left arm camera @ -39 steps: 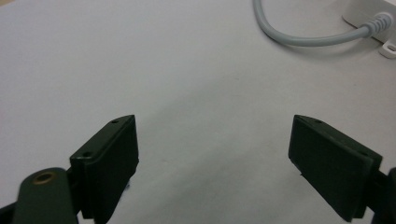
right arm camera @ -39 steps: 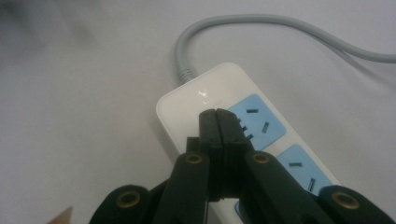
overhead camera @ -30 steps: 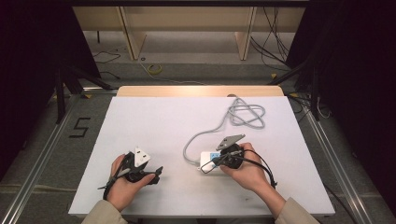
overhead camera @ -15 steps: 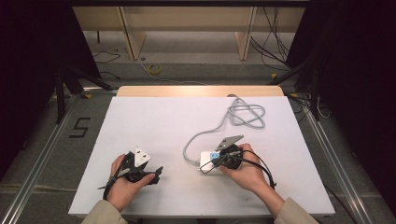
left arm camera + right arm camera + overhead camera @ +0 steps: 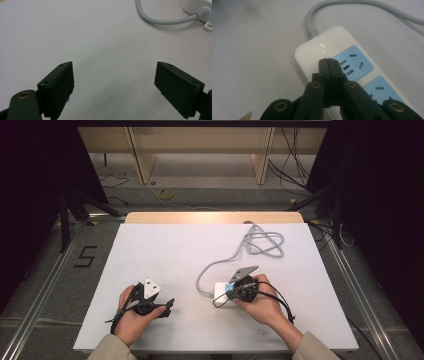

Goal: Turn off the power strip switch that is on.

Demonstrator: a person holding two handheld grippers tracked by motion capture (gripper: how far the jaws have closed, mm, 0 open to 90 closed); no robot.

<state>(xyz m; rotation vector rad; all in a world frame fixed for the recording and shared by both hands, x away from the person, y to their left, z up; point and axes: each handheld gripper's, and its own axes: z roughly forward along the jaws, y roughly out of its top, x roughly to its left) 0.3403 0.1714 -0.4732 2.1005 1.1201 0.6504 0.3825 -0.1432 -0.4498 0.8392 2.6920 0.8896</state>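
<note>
pressing my right gripper (image 5: 328, 61), jaws closed together on nothing, against the white power strip (image 5: 332, 50); my left gripper (image 5: 115, 82) sat wide open, empty, on the table (image 5: 165, 255).

We see a white plastic power strip with pale blue socket panels (image 5: 352, 65) lying flat on the table. Its grey cable (image 5: 262, 242) runs off and coils farther back.

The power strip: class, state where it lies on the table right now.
In the high view the power strip lies near the table's front edge, right of centre, under the shut right gripper; its grey cable coils behind it.
</note>
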